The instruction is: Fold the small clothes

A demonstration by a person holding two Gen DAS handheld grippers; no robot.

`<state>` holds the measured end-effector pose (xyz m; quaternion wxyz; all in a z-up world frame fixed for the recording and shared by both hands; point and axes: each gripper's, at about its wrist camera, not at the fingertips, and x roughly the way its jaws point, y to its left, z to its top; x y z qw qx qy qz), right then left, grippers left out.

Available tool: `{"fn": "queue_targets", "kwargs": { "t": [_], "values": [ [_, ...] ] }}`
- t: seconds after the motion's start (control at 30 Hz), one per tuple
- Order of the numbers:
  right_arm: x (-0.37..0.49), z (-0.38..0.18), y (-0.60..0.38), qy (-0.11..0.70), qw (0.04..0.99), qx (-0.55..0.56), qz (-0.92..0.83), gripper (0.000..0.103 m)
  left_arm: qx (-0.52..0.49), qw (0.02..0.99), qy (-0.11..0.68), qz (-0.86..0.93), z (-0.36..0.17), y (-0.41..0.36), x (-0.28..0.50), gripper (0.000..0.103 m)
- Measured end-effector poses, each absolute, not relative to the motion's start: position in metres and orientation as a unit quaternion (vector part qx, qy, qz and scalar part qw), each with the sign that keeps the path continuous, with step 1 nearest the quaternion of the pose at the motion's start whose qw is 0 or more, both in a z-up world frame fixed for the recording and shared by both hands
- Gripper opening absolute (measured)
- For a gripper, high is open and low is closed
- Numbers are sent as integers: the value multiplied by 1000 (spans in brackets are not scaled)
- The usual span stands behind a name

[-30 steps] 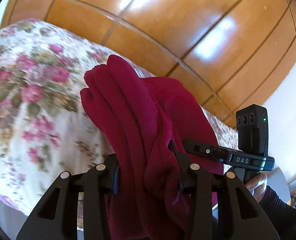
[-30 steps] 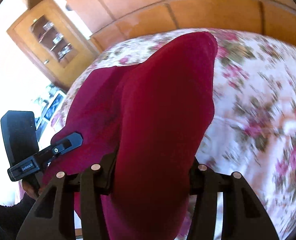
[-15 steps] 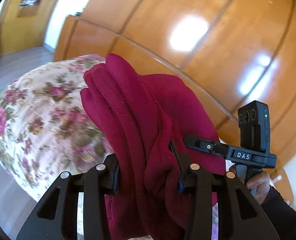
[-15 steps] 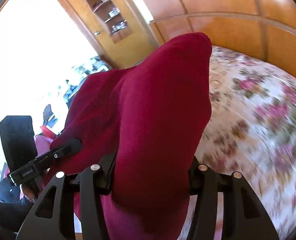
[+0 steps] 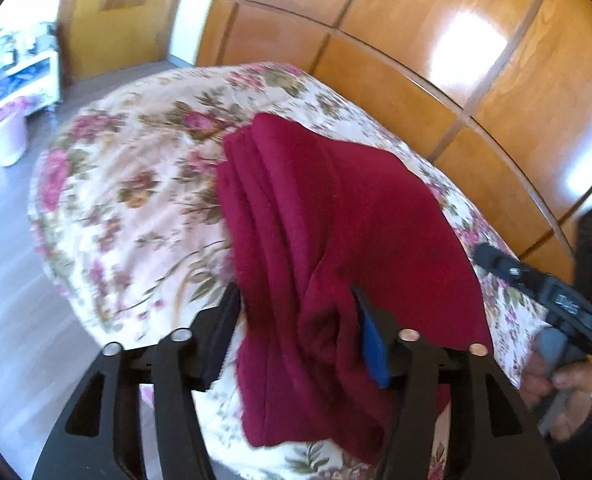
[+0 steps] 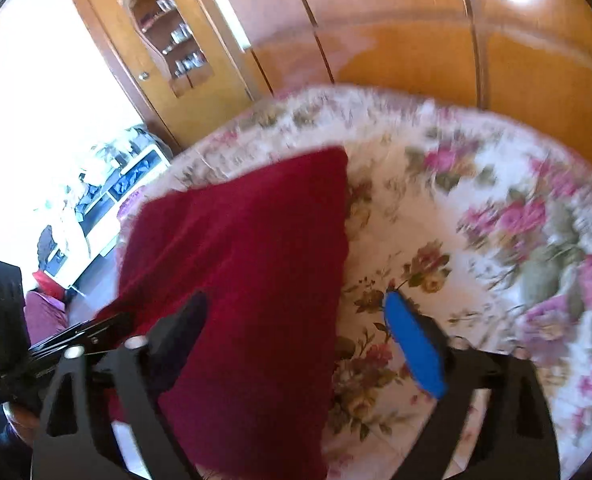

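Wooden wardrobe panels (image 5: 436, 52) rise behind a bed under a floral bedspread (image 5: 135, 184). On it lies the folded dark-red garment (image 5: 336, 220), layered edges to the left. The left tool (image 5: 296, 332) stands parted around the garment's near end, cloth bunched between its fingers. The right tool (image 6: 296, 332) is spread wide, its blue-padded finger (image 6: 416, 344) clear of the cloth over the bedspread.
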<state>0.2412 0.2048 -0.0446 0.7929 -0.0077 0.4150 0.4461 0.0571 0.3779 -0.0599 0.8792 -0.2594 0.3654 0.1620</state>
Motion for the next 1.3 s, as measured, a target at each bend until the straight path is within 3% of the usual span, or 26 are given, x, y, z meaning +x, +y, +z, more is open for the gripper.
{"fn": "queue_targets", "kwargs": {
  "t": [0.07, 0.13, 0.3, 0.43, 0.5, 0.57, 0.77, 0.87, 1.07, 1.3],
  "values": [
    [213, -35, 206, 390, 801, -39, 453, 46, -252, 879, 360, 185, -54, 372, 47, 59],
    [190, -34, 207, 382, 799, -61, 461, 35, -239, 875, 365, 209, -55, 367, 46, 60],
    [154, -83, 230, 387, 797, -173, 429, 33, -196, 871, 377, 246, -68, 354, 52, 61],
    [142, -83, 217, 381, 810, -163, 414, 34, -180, 873, 370, 260, -61, 342, 45, 61],
    [141, -78, 211, 386, 813, -149, 409, 37, -180, 874, 365, 266, -58, 339, 40, 61],
    [138, -71, 204, 380, 820, -141, 404, 55, -177, 875, 360, 271, -54, 333, 35, 61],
    [120, -55, 177, 365, 848, -107, 368, 75, -162, 878, 344, 289, -44, 315, 16, 61],
    [110, -48, 167, 353, 865, -107, 340, 87, -146, 882, 330, 302, -37, 304, 7, 73],
    [90, -42, 157, 326, 885, -116, 312, 96, -135, 880, 330, 313, -36, 286, -4, 79],
    [77, -50, 138, 330, 891, -104, 296, 98, -137, 875, 331, 325, -41, 274, -13, 79]
  ]
}}
